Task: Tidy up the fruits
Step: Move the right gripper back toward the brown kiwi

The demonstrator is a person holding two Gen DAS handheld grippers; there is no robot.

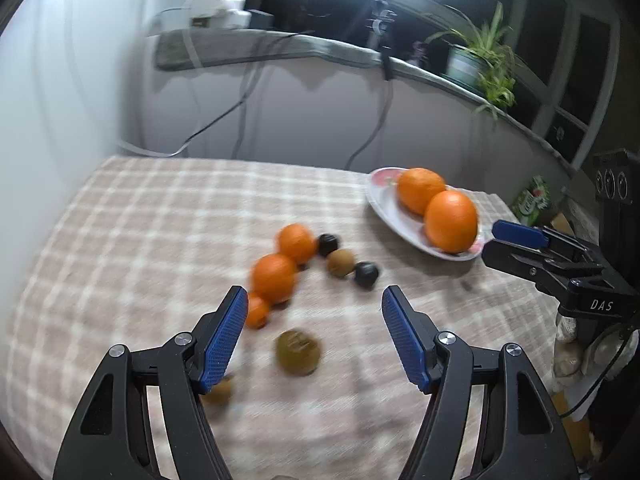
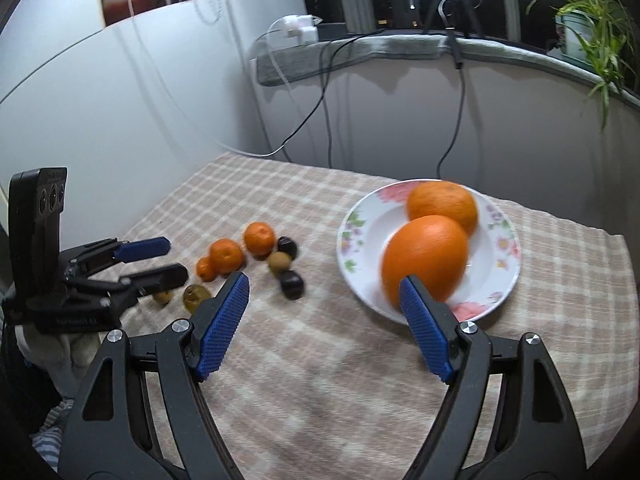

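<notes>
A floral white plate (image 2: 498,280) (image 1: 384,204) holds two large oranges (image 2: 426,260) (image 1: 450,221). On the checked cloth lie three small tangerines (image 1: 274,278) (image 2: 226,255), two dark round fruits (image 1: 366,274) (image 2: 291,283), and several brownish-green fruits (image 1: 298,351) (image 2: 279,262). My left gripper (image 1: 312,324) (image 2: 160,258) is open and empty above a brownish-green fruit. My right gripper (image 2: 324,312) (image 1: 500,242) is open and empty, its right finger in front of the near orange on the plate.
The table with the checked cloth (image 1: 140,240) stands against a white wall. A sill (image 2: 360,50) behind it carries cables, chargers and a potted plant (image 1: 480,64). A green carton (image 1: 532,200) stands past the table's right edge.
</notes>
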